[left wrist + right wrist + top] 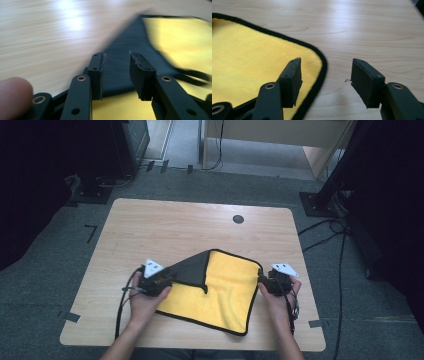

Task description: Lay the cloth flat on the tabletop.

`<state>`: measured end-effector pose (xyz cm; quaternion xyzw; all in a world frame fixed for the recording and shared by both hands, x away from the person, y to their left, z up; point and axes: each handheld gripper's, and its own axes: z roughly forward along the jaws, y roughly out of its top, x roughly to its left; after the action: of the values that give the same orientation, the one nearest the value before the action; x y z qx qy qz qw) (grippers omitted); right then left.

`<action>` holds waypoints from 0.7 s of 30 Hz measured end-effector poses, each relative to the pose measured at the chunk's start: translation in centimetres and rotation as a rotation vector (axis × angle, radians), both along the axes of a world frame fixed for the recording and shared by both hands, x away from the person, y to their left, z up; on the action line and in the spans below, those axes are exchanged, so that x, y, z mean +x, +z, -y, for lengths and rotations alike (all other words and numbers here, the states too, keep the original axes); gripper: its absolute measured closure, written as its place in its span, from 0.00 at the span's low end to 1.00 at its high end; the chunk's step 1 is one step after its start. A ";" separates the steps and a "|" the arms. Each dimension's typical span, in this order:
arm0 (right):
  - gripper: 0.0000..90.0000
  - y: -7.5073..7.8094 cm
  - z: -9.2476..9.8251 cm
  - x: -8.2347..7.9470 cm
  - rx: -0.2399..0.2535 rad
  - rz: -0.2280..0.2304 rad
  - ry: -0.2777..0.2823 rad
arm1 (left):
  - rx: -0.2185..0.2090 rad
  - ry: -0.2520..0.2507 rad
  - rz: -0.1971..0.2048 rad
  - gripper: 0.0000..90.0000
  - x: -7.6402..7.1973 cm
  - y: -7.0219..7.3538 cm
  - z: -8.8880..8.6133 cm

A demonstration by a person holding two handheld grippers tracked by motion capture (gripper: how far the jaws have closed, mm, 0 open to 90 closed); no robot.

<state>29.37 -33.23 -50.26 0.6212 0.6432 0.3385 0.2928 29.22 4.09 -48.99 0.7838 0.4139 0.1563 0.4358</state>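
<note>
- Cloth [220, 290]: yellow microfibre w/ black edging, dark grey reverse. Lies on the near half of the table [150, 227], between the two grippers.
- One corner is folded over as a grey flap [192, 266], its free end running toward the left gripper. Rest of cloth flat, yellow side up. Looks like a fold in hand, roughly halfway at best – judgement only.
- Left gripper [115, 72]: jaws apart, grey flap lies in the gap betw. them, yellow under it nearer the camera. Pads aren't pinching the fabric, so released, not grasping. Left gripper view is blurred, so can't tell if flap touches either pad.
- Prob. reason for placement: left sits at the flap's end bc that's the part to carry across; gap spans the fabric, ready to nip it or just let go.
- Right gripper [325, 82]: jaws wide apart, holding nothing. Cloth's rounded black-edged corner [322, 66] sits just ahead of and betw. the jaws, closer to the left-hand one; bare wood in front of the other.
- Prob. reason: right is lined up on the opposite corner to pin or pick it, so cloth won't drag when the left side moves.
- High view: right gripper just touching/beside cloth's right edge, left gripper at its left edge; hands behind both.
- Beyond: dark round cap [238, 219] at table's far side, well clear. Risk: slick wood, cloth may slide.
</note>
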 end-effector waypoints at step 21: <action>0.42 -0.8 -1.6 -0.6 0.023 -0.064 0.086 | 0.074 0.459 0.075 0.59 7.7 2.7 -1.2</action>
<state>28.72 -31.59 -51.04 0.6068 0.6745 0.3380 0.2502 36.90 5.27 -46.25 0.6783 0.5586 0.2954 0.3749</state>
